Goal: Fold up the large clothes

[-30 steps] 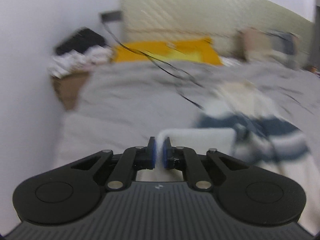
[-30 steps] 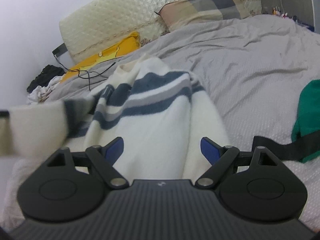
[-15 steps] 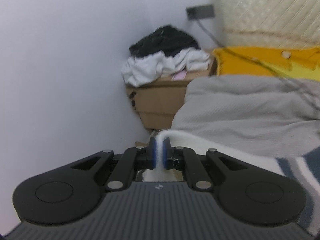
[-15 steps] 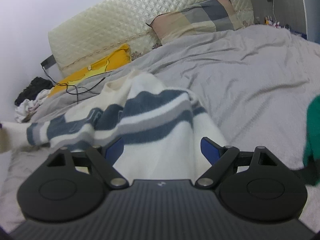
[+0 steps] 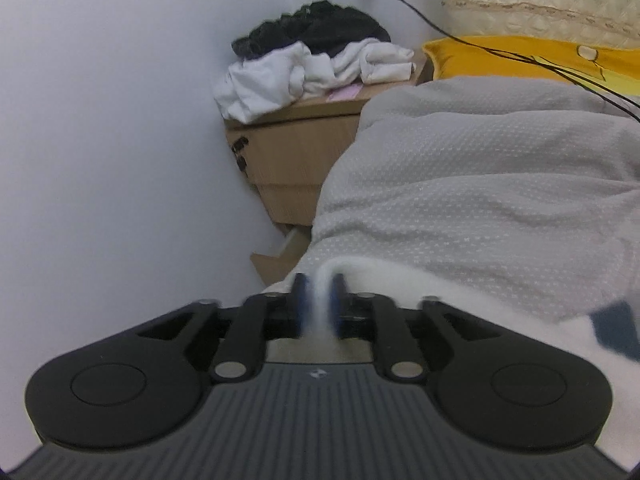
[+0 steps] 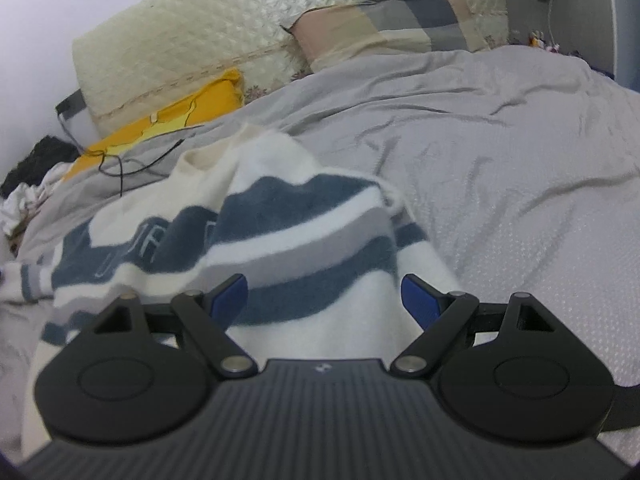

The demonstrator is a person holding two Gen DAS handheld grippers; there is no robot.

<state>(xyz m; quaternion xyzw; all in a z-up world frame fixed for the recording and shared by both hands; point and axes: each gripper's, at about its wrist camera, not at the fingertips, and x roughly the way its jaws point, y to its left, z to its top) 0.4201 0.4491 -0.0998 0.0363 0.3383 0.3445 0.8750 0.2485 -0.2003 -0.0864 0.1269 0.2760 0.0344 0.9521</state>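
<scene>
A cream sweater with navy and grey stripes (image 6: 280, 240) lies rumpled on the grey bedcover (image 6: 500, 160). In the left wrist view its white sleeve (image 5: 460, 292) stretches out to the bed's left edge. The sleeve's end still sits between the blue pads of my left gripper (image 5: 319, 300). Its jaws are opening, and the pads look slightly apart from the cloth. My right gripper (image 6: 324, 296) stands open just above the sweater's striped body, with nothing pinched between its fingers.
A brown nightstand (image 5: 288, 160) with a pile of white and black clothes (image 5: 312, 64) stands against the wall left of the bed. A yellow pillow (image 5: 520, 56), a black cable (image 5: 560, 72), a quilted headboard (image 6: 240, 20) and a checked pillow (image 6: 380, 16) are at the bed's head.
My left gripper swung left and down to the bed's edge, pulling the sleeve out, and its jaws have parted a little. The right gripper shifted slightly; the green cloth left its view.
</scene>
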